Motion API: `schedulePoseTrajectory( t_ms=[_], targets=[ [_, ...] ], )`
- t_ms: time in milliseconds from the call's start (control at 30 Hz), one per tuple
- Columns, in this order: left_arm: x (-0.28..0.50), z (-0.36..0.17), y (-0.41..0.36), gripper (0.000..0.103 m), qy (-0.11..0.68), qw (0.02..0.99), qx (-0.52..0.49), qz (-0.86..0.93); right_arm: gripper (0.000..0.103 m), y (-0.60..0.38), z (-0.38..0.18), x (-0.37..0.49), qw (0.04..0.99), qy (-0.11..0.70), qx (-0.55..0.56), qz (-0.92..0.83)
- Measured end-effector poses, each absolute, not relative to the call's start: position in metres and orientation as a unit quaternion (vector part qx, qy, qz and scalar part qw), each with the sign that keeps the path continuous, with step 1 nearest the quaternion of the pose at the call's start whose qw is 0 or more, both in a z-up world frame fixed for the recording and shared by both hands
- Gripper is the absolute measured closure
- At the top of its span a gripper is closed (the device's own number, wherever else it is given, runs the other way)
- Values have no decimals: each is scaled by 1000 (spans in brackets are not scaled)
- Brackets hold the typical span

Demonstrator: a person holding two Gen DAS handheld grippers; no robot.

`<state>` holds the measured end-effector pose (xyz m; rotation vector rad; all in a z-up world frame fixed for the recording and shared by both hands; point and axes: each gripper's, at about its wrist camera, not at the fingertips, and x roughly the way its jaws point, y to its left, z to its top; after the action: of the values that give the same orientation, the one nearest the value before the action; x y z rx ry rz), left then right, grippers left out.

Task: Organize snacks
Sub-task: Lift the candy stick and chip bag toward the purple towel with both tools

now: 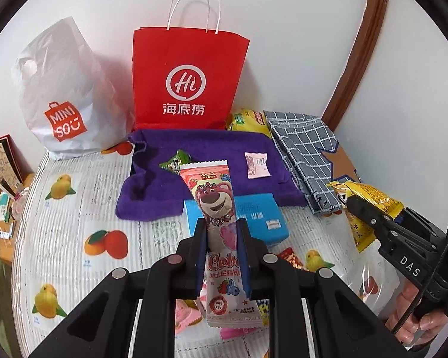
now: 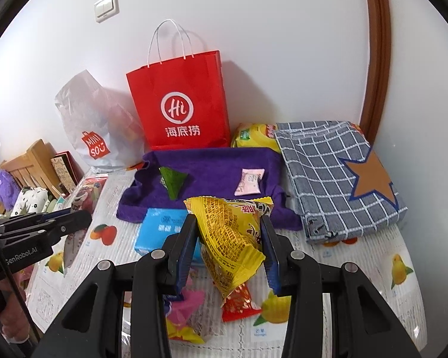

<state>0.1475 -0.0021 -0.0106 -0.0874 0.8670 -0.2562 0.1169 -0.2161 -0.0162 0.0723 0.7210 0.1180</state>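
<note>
My left gripper (image 1: 221, 232) is shut on a pink Lotso bear snack packet (image 1: 216, 205) and holds it above the table. My right gripper (image 2: 228, 228) is shut on a yellow snack packet (image 2: 227, 232), also lifted; it shows at the right of the left wrist view (image 1: 370, 200). A purple towel (image 1: 212, 152) lies ahead with a green triangular snack (image 1: 176, 162) and a small pink sachet (image 1: 257, 164) on it. A blue box (image 1: 262, 217) sits at the towel's near edge. Small pink, red and yellow snacks (image 2: 239, 301) lie under the grippers.
A red Haidilao paper bag (image 1: 188, 80) and a white Miniso bag (image 1: 62, 101) stand against the wall. A yellow chip bag (image 2: 254, 137) and a folded checked cloth (image 2: 337, 176) lie at the right. The table (image 1: 65, 232) has a fruit-print cover. Clutter lies left of the table.
</note>
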Motion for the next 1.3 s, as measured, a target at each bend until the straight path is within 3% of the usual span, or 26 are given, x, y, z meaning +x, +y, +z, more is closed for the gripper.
schedulePoseTrajectory(
  t_ms=[600, 1300],
  targets=[
    [215, -8, -8, 85, 424, 897, -25, -124, 62, -204, -5, 186, 936, 342, 36, 78],
    [291, -40, -5, 85, 449, 886, -27, -113, 62, -212, -40, 271, 927, 367, 45, 67]
  ],
)
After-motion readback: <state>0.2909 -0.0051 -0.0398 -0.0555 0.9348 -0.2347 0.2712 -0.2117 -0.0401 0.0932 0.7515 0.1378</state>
